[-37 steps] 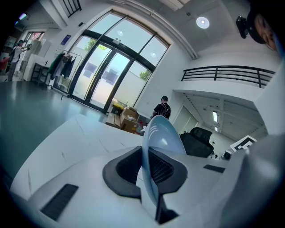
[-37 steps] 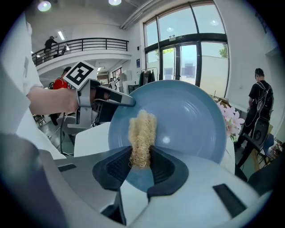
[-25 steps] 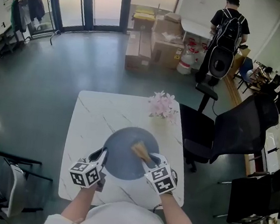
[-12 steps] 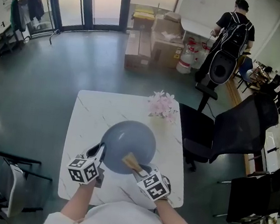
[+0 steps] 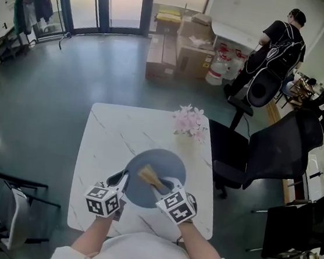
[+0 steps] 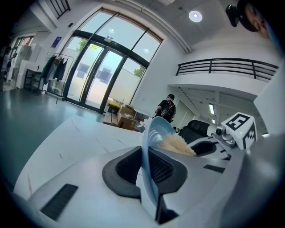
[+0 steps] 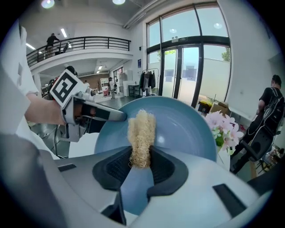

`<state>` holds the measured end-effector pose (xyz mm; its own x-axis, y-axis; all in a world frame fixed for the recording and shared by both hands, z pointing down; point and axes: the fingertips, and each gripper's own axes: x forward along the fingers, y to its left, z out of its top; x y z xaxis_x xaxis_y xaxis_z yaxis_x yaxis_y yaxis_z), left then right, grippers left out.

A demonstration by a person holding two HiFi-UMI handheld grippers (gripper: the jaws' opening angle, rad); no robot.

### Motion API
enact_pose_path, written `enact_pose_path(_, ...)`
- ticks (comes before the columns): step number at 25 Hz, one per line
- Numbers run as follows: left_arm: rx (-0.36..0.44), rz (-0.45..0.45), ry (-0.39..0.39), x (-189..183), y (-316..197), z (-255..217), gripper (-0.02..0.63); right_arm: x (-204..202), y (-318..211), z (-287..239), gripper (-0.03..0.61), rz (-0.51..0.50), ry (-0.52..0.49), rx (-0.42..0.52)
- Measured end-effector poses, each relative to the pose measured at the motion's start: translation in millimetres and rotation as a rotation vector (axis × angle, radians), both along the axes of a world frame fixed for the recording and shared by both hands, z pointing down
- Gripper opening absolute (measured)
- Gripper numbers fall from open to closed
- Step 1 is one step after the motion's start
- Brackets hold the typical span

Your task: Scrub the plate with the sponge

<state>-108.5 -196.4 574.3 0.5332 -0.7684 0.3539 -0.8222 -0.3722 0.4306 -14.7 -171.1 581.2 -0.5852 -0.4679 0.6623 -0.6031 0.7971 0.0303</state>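
A round blue-grey plate [image 5: 166, 164] is held over the white marble table [image 5: 104, 142], tilted up on its left side. My left gripper [image 5: 122, 178] is shut on the plate's left rim; in the left gripper view the plate [image 6: 149, 133] runs edge-on between the jaws of the left gripper [image 6: 144, 164]. My right gripper [image 5: 160, 185] is shut on a tan fibrous sponge [image 5: 148, 175] that lies against the plate's face. In the right gripper view the sponge [image 7: 141, 132] sticks out of the right gripper [image 7: 141, 164] onto the plate [image 7: 182, 127].
Pink flowers [image 5: 189, 122] stand at the table's far right edge. A black office chair [image 5: 277, 149] is close beside the table on the right. Cardboard boxes [image 5: 178, 49] and a person [image 5: 281, 44] are far back across the floor.
The plate has come down from a higher, more upright tilt. The sponge has slid from the plate's near edge toward its middle. The person in the back has walked right.
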Motion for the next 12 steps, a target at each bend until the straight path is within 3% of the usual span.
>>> enact_pose_path(6, 0.002, 0.005, -0.001, 1, 3, -1, 0.043, 48, -30, -7, 0.122, 0.128, 0.024, 0.043)
enact_pose_path(12, 0.014, -0.030, 0.016, -10, -7, -7, 0.043, 83, -22, 9, 0.121, 0.183, 0.083, -0.004)
